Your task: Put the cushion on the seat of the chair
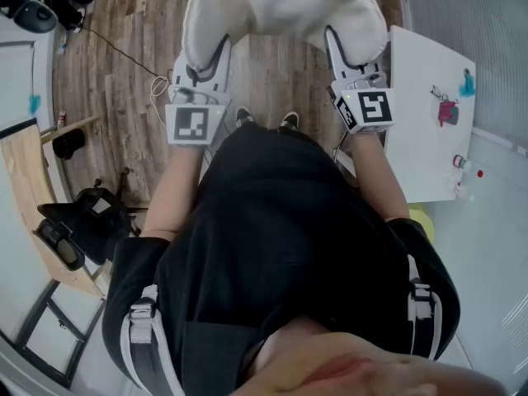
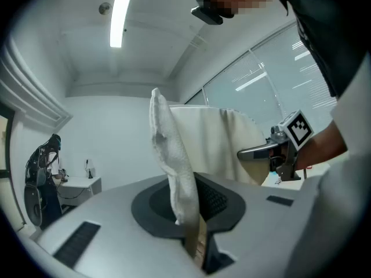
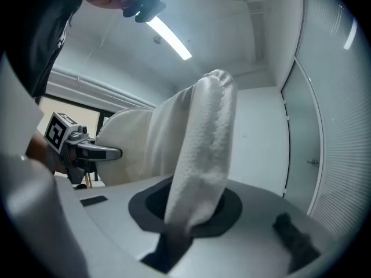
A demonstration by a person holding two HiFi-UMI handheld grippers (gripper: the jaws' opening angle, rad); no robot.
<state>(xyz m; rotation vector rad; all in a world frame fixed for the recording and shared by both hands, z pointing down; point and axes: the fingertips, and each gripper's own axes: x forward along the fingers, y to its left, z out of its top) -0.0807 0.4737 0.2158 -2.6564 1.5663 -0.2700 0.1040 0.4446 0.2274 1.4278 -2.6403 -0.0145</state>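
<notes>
The white fleecy cushion point(image 1: 285, 7) hangs in front of me above the wooden floor, held by two of its edges. My left gripper point(image 1: 216, 58) is shut on the cushion's left edge. My right gripper point(image 1: 337, 49) is shut on its right edge. In the left gripper view the cushion point(image 2: 174, 161) rises out of the pinched jaws of the left gripper point(image 2: 194, 236), with the right gripper point(image 2: 264, 151) beyond it. In the right gripper view the cushion point(image 3: 203, 149) stands thick between the jaws of the right gripper point(image 3: 174, 236). I cannot make out a chair seat in any view.
A white table point(image 1: 429, 114) with small items stands at the right, close to my right gripper. A wooden desk point(image 1: 33, 188) and dark gear point(image 1: 87, 213) lie at the left. A cable point(image 1: 124, 56) runs over the floor. My feet point(image 1: 266, 120) are below the cushion.
</notes>
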